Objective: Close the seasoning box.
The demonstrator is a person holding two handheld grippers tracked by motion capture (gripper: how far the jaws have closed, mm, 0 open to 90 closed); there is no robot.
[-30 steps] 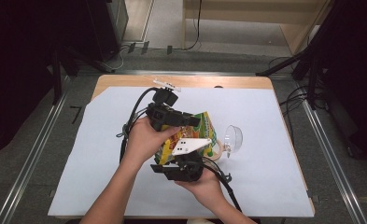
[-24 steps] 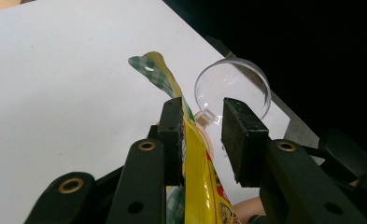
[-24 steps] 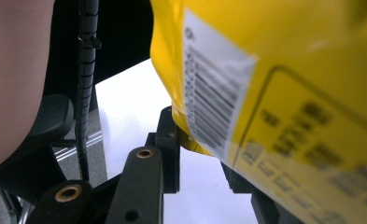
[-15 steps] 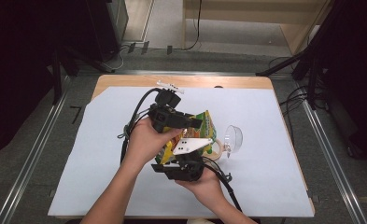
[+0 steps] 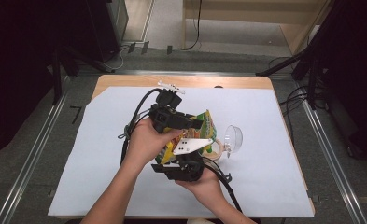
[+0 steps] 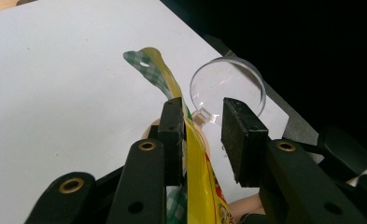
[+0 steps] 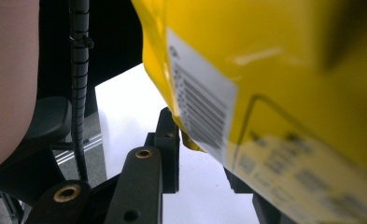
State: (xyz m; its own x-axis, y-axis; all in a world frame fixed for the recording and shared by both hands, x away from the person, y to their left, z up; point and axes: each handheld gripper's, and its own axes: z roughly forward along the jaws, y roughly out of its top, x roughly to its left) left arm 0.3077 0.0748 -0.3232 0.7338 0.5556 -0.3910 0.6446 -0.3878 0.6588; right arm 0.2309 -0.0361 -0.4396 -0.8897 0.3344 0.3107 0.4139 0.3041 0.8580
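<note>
In the middle of the high view, two hands hold a yellow snack bag (image 5: pixel 201 131) up over the white table sheet (image 5: pixel 284 154). The left gripper (image 6: pixel 204 135) has the bag's edge between its jaws; one jaw touches it, the other stands apart. The right gripper (image 7: pixel 197 149) has the bag's corner between its jaws, but I cannot tell if it squeezes. A clear cup (image 5: pixel 232 139) lies just right of the bag
</note>
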